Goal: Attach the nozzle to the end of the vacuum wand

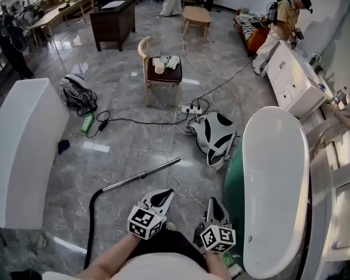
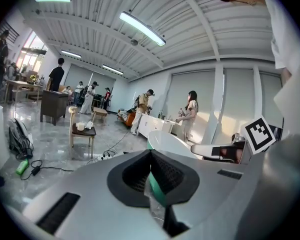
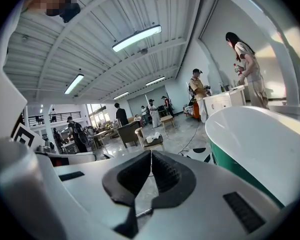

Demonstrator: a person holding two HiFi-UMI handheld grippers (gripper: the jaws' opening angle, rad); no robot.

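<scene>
One vacuum wand (image 1: 143, 175) lies flat on the floor (image 1: 134, 144), just ahead of the two claws. Its long axis runs diagonally, free end pointing up-right. One black hose (image 1: 92, 220) joins its lower-left end. Left claw (image 1: 165, 196) and right claw (image 1: 214, 203) are both pressed together, empty.

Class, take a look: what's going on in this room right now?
A person stands on a tiled floor with a two-jaw gripper in each hand. The left gripper and the right gripper are both shut and hold nothing. The vacuum wand lies on the floor just ahead, joined to a black hose, untouched. Its far end looks bare.
</scene>
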